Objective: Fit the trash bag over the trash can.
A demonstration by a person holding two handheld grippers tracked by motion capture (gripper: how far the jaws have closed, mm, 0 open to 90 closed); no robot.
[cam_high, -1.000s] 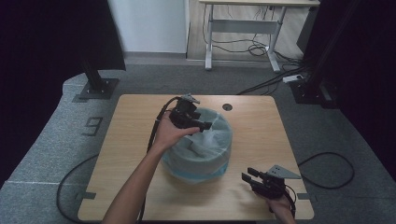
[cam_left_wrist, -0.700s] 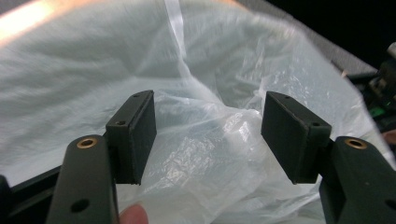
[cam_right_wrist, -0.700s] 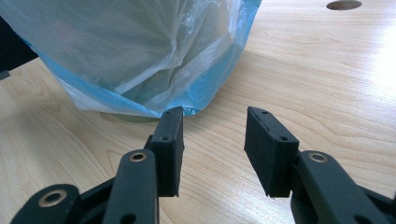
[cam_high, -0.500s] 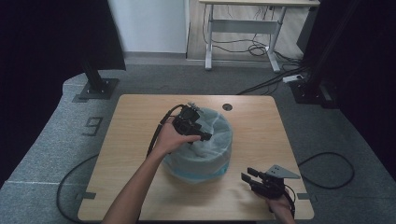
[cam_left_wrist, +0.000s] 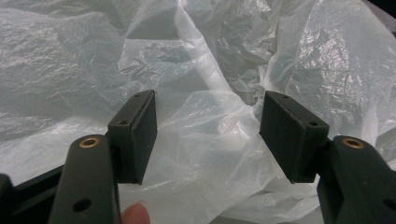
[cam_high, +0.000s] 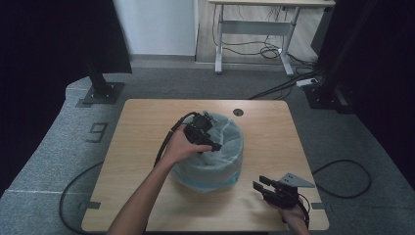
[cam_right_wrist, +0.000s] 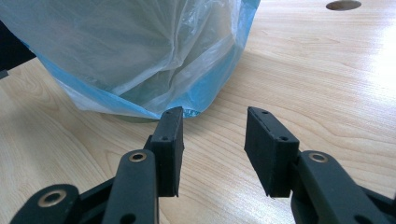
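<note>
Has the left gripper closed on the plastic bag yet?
No, the left gripper has its fingers spread apart, with the plastic bag loose between them.

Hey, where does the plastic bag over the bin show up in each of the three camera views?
High view: plastic bag at table centre, under the left tongs.
Left gripper view: crumpled bag behind and between the open jaws.
Right gripper view: bag upper left, beyond the jaws.
Shared landmark: round table hole.

I can't make out what sits under the plastic bag at the table's middle; my right hand is cut off at the near edge.
</note>
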